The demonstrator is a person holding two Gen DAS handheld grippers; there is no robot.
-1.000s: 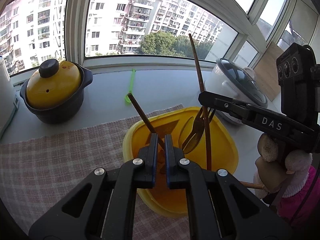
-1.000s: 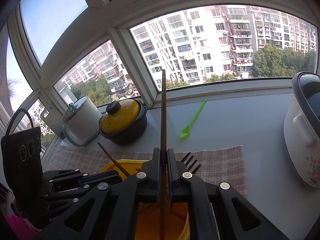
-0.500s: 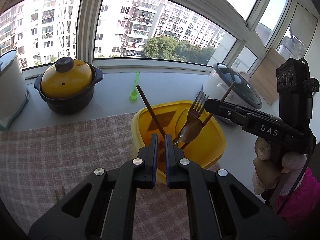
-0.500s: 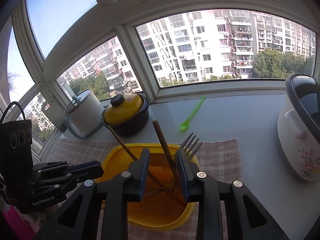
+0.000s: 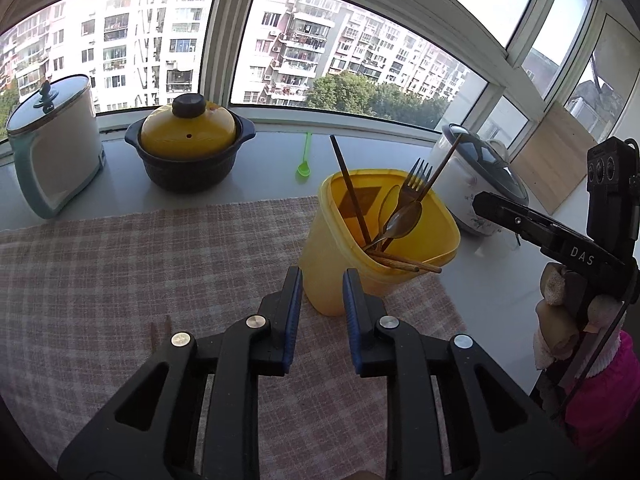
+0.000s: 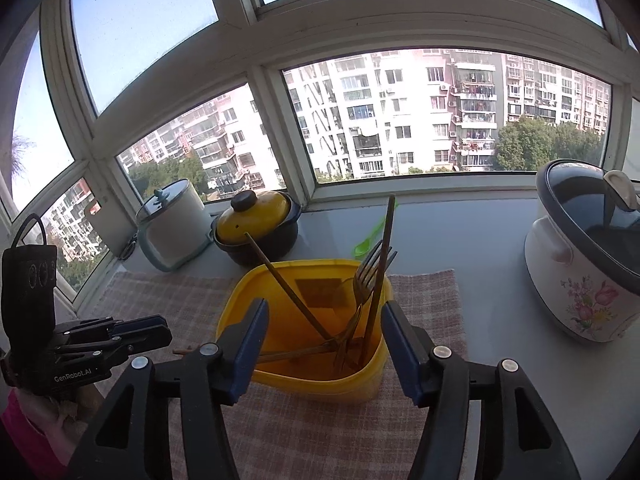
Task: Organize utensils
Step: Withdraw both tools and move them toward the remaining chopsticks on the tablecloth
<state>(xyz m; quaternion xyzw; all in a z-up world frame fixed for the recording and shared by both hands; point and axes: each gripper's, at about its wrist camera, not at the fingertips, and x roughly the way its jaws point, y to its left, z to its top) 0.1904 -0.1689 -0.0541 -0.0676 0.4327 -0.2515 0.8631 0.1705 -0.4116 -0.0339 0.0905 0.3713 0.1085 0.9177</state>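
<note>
A yellow plastic container [image 5: 332,272] [image 6: 312,376] stands on the checked cloth [image 5: 140,260]. It holds dark chopsticks [image 5: 352,196] [image 6: 382,256], a fork [image 5: 416,178] [image 6: 370,268] and a spoon [image 5: 404,216]. My left gripper [image 5: 320,280] hangs just in front of the container, its jaws opening with nothing between them. In the right wrist view my right gripper [image 6: 325,312] stands over the container's near rim. Its jaws are opening wide and the pads touch nothing. A green spoon [image 5: 304,162] [image 6: 366,244] lies on the sill behind.
On the sill stand a dark pot with a yellow lid [image 5: 188,152] [image 6: 256,224], a white lidded pot [image 5: 52,160] [image 6: 172,220] and a flowered rice cooker [image 5: 480,192] [image 6: 588,280]. A small brown utensil end [image 5: 160,330] lies on the cloth at the left. Windows close off the back.
Both grippers held chopsticks over the container, then opened and let go. The chopsticks now lean inside it, and both grippers have drawn back from the container.
</note>
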